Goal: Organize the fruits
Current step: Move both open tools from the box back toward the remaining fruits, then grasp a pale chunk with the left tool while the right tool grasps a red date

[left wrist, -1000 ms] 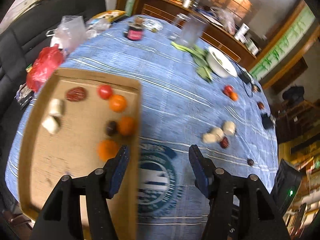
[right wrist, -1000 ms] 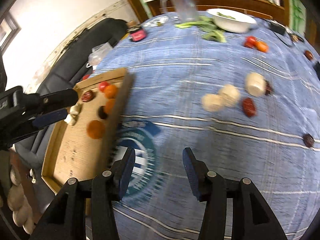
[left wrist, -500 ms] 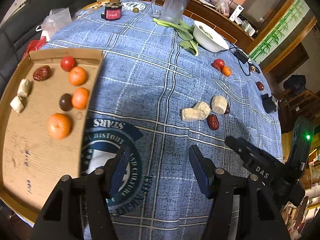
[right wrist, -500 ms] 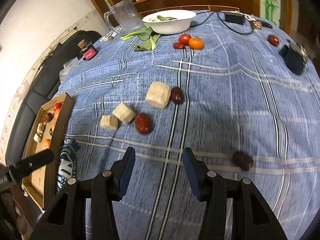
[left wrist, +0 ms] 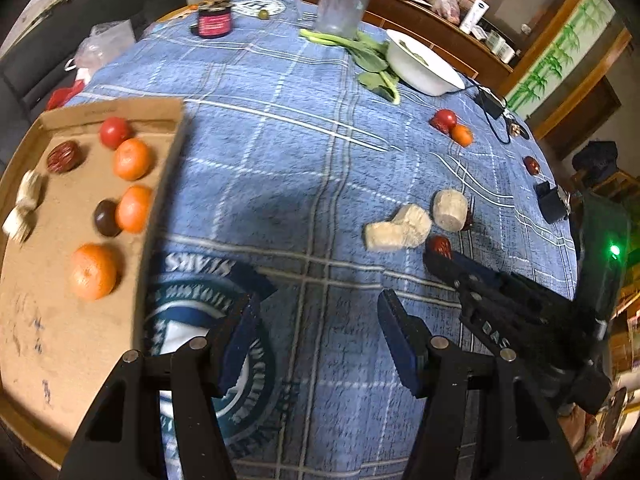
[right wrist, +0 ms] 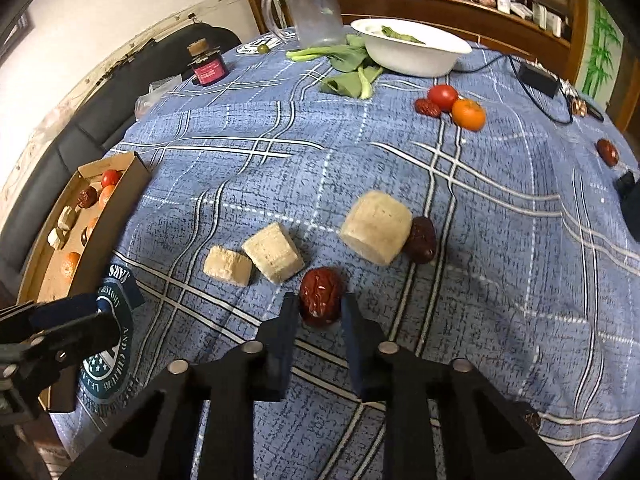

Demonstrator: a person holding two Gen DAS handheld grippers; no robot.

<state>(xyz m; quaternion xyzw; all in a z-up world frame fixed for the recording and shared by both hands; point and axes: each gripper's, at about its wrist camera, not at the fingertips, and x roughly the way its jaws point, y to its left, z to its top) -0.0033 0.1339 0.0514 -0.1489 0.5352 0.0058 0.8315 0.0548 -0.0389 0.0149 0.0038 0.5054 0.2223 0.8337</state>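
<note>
I judge the job about half done: several fruits sit in the cardboard tray (left wrist: 24, 320), my right gripper (right wrist: 320, 312) is clamped on a red date (right wrist: 320, 296) on the table (right wrist: 500, 280), my left gripper (left wrist: 316, 332) hangs apart and empty, and other fruits remain scattered.

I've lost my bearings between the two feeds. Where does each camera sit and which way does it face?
Left wrist: on the left gripper, angled down over the blue tablecloth; its open fingers hang beside the cardboard tray; the right gripper enters at right.
Right wrist: on the right gripper, angled down at the table's middle, shut on a red date; the left gripper's finger shows at lower left.
Shared: tray, date, pale chunks, white bowl.
</note>
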